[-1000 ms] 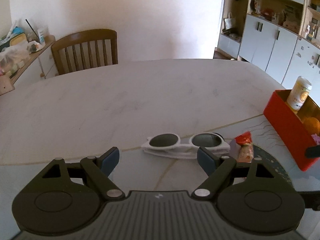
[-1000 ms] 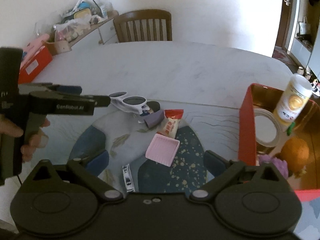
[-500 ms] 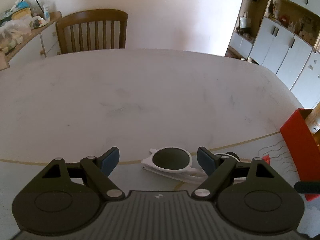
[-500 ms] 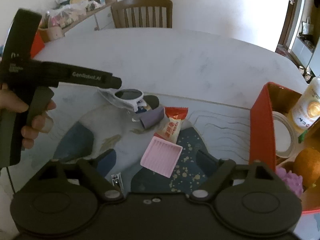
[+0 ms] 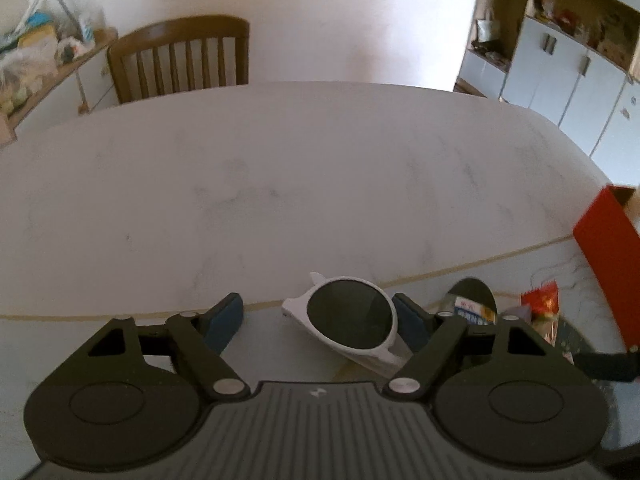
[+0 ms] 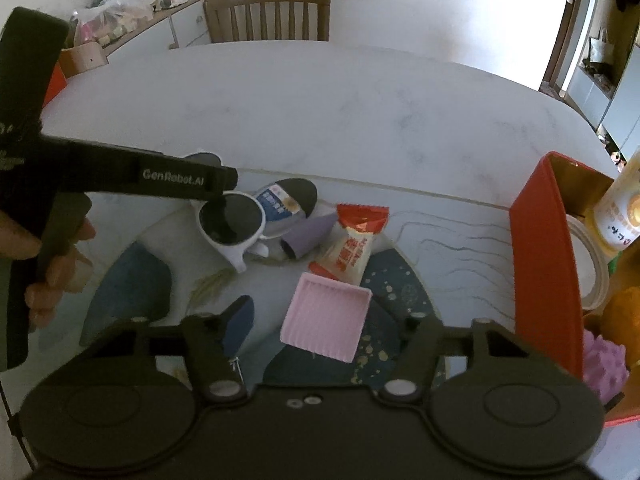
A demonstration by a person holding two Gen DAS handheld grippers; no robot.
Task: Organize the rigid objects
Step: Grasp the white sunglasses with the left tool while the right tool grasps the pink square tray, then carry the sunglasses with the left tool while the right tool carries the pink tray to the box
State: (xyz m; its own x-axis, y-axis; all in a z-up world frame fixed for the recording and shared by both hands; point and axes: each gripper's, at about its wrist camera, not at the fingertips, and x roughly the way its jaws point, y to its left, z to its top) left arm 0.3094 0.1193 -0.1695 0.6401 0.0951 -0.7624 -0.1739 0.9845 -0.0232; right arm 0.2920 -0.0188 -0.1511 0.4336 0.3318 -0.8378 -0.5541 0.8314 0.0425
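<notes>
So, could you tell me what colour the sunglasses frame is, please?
White, with dark lenses; the sunglasses show best in the left wrist view.

**One of Nearly Everything on the Table**

Loose on the table [image 6: 320,112], near its front edge: one pair of white sunglasses [image 6: 230,228], one red-topped snack packet [image 6: 352,248], one pink ridged tray [image 6: 326,326], one purple tube-like piece [image 6: 308,236] and one dark pouch with a blue label [image 6: 286,200].

At the right edge stands one red box [image 6: 544,264]. It holds one roll of tape [image 6: 592,268], one bottle [image 6: 624,208], one orange [image 6: 620,312] and one purple knobbly thing [image 6: 604,364].

Beyond the far edge stands one wooden chair [image 6: 268,12].
</notes>
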